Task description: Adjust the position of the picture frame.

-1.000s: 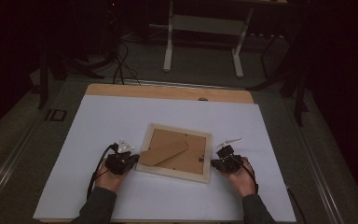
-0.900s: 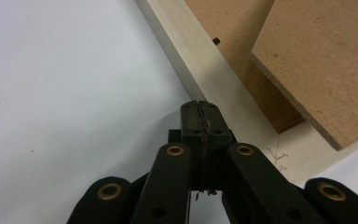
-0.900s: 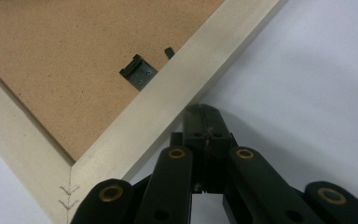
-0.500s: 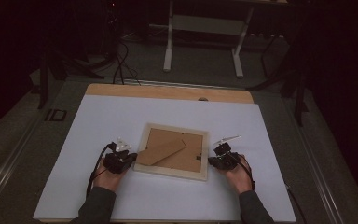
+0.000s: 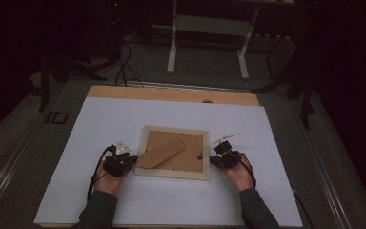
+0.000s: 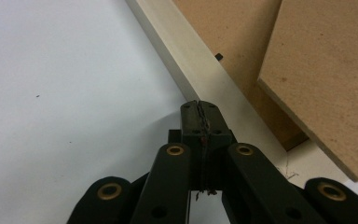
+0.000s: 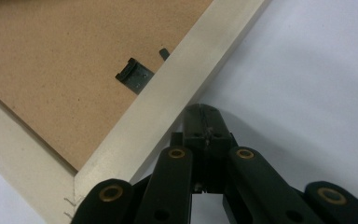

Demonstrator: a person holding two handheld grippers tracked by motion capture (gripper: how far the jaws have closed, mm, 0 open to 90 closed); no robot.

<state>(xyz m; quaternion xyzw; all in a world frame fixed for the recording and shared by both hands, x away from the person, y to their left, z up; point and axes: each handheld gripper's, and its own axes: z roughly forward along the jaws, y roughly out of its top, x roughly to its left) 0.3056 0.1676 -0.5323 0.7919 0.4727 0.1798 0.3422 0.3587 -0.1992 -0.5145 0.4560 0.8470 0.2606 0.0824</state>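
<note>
1. Because the picture frame (image 5: 175,152) lay face down on the white bench (image 5: 100,124), its brown backing board and the folding stand (image 5: 161,153) were turned upward, where the person could reach them.
2. The left claw (image 5: 129,162) was closed on nothing, with its tip against the outer edge of the left rail (image 6: 200,70). The right claw (image 5: 214,160) was also closed and empty, and its tip met the right rail (image 7: 168,112) (probably the two pushed from opposite sides to hold the frame steady or to square it).
3. In the right gripper view a small metal clip (image 7: 133,74) sat on the backing board just beside the rail, so the back was still fastened there.
4. The frame lay near the middle of the bench, toward the person's side, between both hands.
5. Its long axis ran from left to right across the bench, slightly rotated, and the stand pointed from the lower left toward the upper right.
</note>
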